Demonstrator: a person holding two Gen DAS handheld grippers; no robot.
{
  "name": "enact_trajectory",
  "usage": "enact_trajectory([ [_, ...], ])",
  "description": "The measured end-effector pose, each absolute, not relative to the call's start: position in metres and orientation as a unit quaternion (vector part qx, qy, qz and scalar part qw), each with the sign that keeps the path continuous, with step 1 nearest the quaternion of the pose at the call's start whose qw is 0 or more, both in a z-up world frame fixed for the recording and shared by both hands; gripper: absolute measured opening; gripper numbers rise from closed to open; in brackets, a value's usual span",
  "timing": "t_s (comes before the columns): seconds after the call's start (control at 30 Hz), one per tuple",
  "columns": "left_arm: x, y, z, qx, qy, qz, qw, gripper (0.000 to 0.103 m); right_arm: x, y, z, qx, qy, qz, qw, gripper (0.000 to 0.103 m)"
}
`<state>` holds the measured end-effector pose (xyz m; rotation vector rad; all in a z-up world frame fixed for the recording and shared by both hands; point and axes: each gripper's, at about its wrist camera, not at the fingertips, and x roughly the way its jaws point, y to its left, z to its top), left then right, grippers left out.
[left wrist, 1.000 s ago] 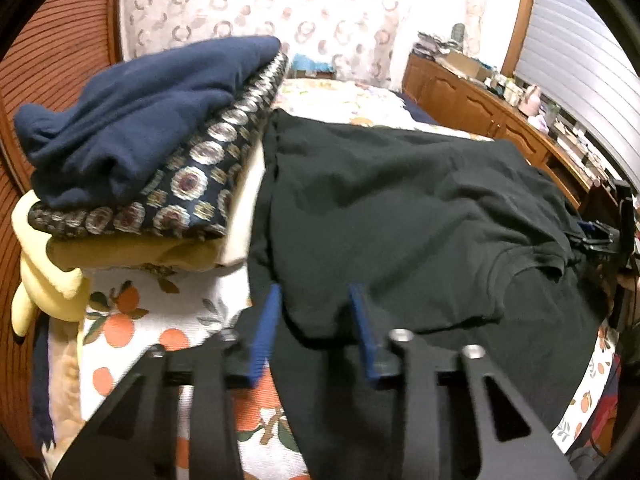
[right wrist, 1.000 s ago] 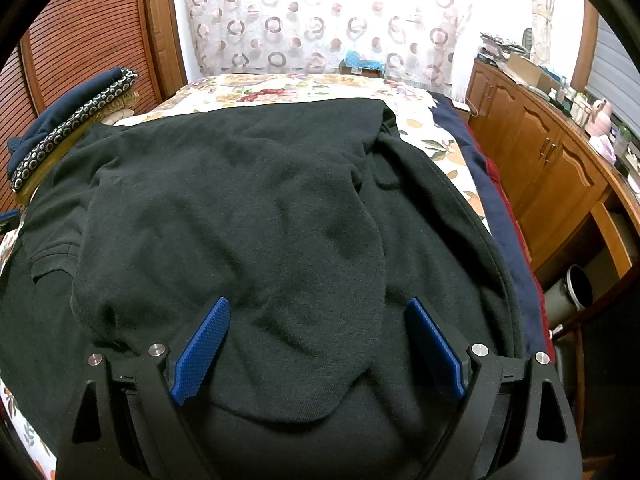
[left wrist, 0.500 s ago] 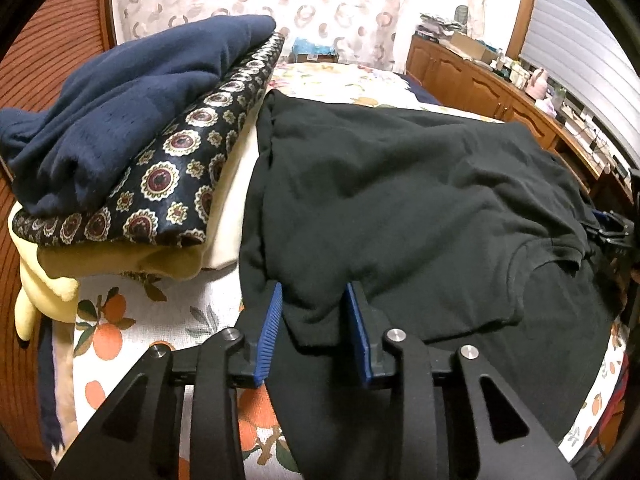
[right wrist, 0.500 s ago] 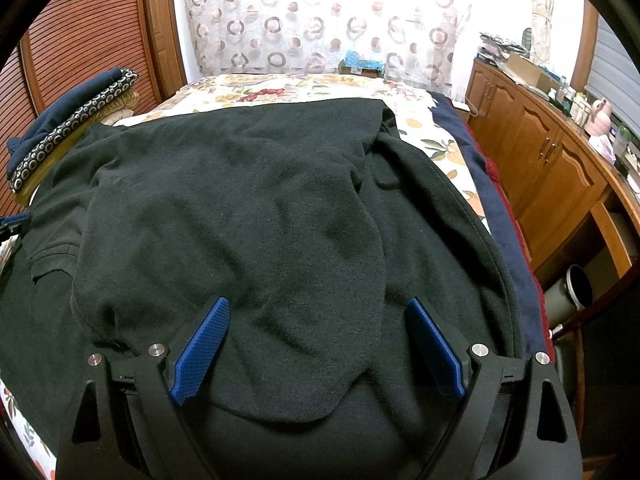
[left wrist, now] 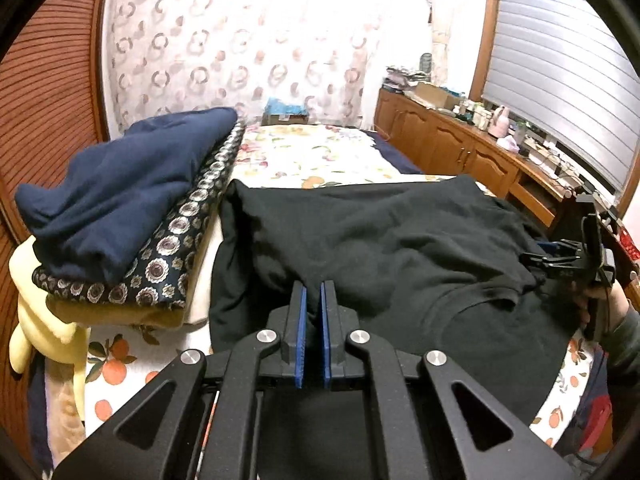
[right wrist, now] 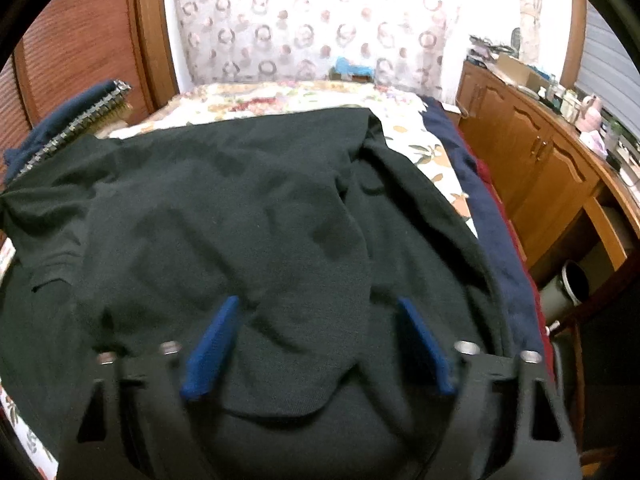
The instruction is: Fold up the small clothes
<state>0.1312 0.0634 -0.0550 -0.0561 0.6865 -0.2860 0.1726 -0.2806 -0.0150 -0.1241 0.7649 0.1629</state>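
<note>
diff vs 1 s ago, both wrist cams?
The left gripper has shut on the edge of the black shirt and lifted it. The right gripper is closing, its blue pads not yet pressing the folded sleeve between them. The pile of folded clothes is unchanged.

Left gripper (left wrist: pixel 313 292) jaws pinch the black garment (left wrist: pixel 400 240) — folded pile (left wrist: pixel 120 208) beside.

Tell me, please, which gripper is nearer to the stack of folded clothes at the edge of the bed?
Left. The left gripper pinches the black garment just beside the stack of folded clothes. The right gripper, jaws closing, is over the garment's far side, across from the stack.
</note>
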Motion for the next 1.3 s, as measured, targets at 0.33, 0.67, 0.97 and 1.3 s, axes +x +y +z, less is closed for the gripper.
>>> enact_trajectory([
  [0.33,0.109,0.062,-0.042,-0.039,0.32,-0.173,0.931,0.007,0.152,-0.277,0.001,-0.072,0.339,0.122,0.93,0.006],
  [0.67,0.053,0.076,-0.014,-0.039,0.303,-0.189,0.933,0.007,0.101,-0.315,0.064,-0.027,0.251,0.133,0.958,0.006],
  [0.97,0.014,0.066,-0.058,-0.025,0.363,-0.192,0.911,0.007,0.052,-0.337,0.042,-0.038,0.285,0.12,0.95,0.006],
  [1.3,0.016,0.052,-0.097,0.003,0.4,-0.155,0.903,0.027,0.08,-0.317,-0.01,-0.062,0.354,0.085,0.929,0.026],
])
